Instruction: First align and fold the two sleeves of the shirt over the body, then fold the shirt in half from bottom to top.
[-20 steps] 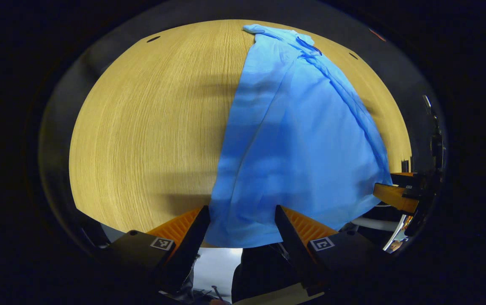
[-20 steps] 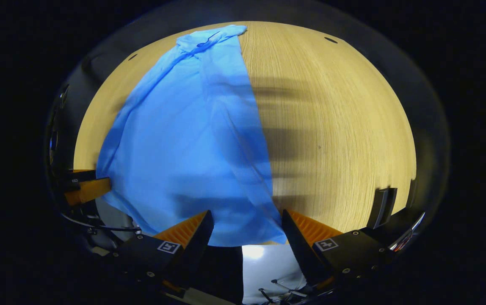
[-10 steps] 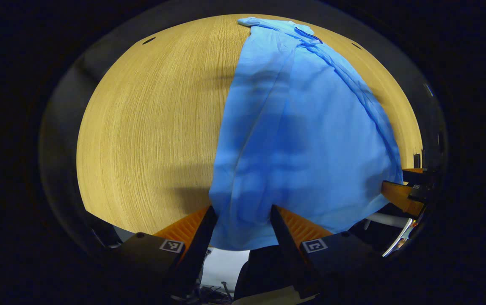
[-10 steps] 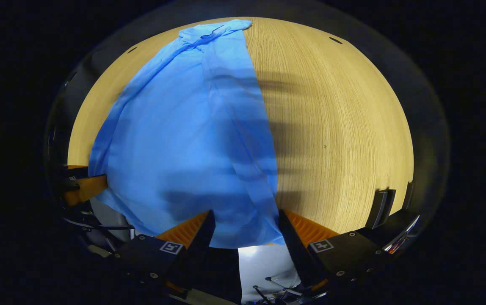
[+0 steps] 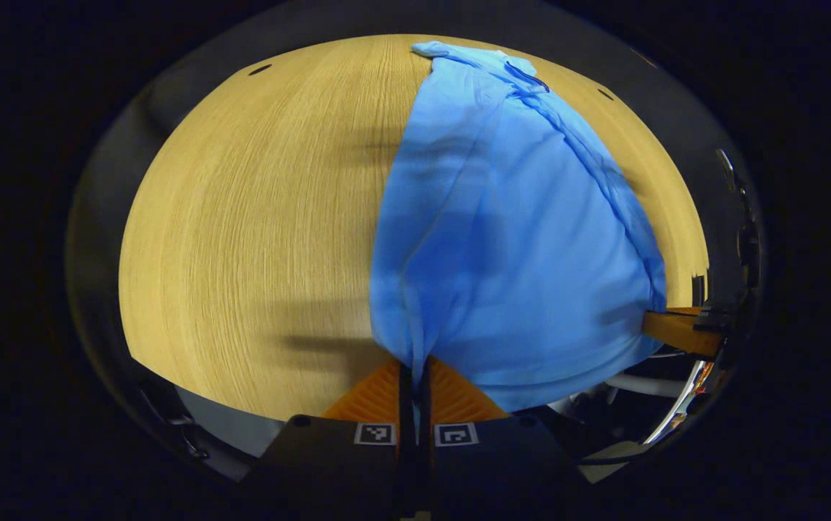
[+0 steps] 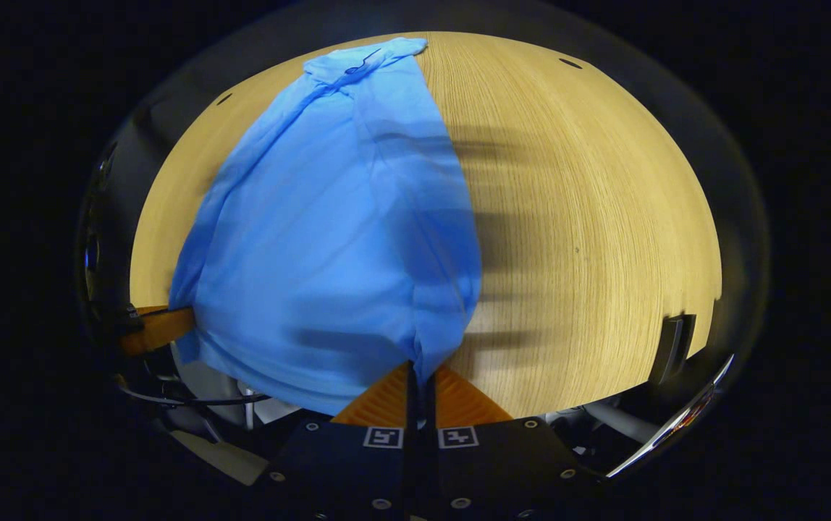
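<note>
A light blue shirt [image 5: 509,231] lies lengthwise on the wooden table [image 5: 242,231], collar at the far end, both sleeves folded in over the body. My left gripper [image 5: 414,373] is shut on the shirt's bottom hem at its left corner, the cloth bunching between the fingers. In the right gripper view the same shirt [image 6: 336,231] runs away from me, and my right gripper [image 6: 421,373] is shut on the hem's right corner. The hem hangs slightly over the table's near edge. The right gripper [image 5: 676,331] shows at the right rim of the left gripper view, the left gripper [image 6: 158,327] at the left rim of the right gripper view.
Bare wooden table top [image 6: 589,231] stretches on both sides of the shirt. The table's near edge [image 5: 242,394] runs just in front of the grippers. A dark upright part [image 6: 669,347] stands at the table's right edge.
Both grippers have gone from open around the hem to shut on it. The bottom edge of the shirt has gathered into the fingers and lifted slightly.
</note>
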Motion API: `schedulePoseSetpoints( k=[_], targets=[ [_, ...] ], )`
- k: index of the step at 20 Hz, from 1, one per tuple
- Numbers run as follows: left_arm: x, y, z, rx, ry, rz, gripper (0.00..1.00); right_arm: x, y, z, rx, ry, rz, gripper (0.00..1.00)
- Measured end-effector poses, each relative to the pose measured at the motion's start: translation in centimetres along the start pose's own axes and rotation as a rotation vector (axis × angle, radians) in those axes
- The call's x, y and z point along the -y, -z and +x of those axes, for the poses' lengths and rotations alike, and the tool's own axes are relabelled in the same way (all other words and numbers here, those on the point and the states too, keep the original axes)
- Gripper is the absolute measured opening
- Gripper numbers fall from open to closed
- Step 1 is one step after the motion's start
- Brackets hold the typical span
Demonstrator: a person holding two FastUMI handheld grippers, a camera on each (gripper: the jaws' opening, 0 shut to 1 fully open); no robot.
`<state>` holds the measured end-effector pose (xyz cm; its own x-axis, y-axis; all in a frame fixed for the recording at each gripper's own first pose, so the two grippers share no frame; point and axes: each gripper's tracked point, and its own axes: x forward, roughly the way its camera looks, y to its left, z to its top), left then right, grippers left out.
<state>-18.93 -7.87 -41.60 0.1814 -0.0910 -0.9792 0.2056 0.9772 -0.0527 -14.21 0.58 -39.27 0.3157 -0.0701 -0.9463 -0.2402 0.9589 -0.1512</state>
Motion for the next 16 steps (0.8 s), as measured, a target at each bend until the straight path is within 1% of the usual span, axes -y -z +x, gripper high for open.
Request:
schedulePoseSetpoints(
  k=[4, 7, 12, 16],
  targets=[
    [-0.2, -0.8, -0.1, -0.008, 0.017, -0.009, 0.05, -0.4, -1.1, -0.2, 0.003, -0.009, 0.017, 0.02],
    [-0.6, -3.2, -0.6, 0.025, 0.015, -0.007, 0.05, -0.7, -3.4, -0.7, 0.032, -0.013, 0.013, 0.02],
    [-1.6, -9.1, -2.0, 0.091, 0.007, -0.005, 0.05, -1.2, -9.5, -2.3, 0.099, -0.041, 0.002, 0.02],
    [-1.5, -14.5, -2.7, 0.139, 0.001, 0.009, 0.05, -0.7, -15.2, -3.3, 0.151, -0.034, -0.030, 0.02]
  ],
)
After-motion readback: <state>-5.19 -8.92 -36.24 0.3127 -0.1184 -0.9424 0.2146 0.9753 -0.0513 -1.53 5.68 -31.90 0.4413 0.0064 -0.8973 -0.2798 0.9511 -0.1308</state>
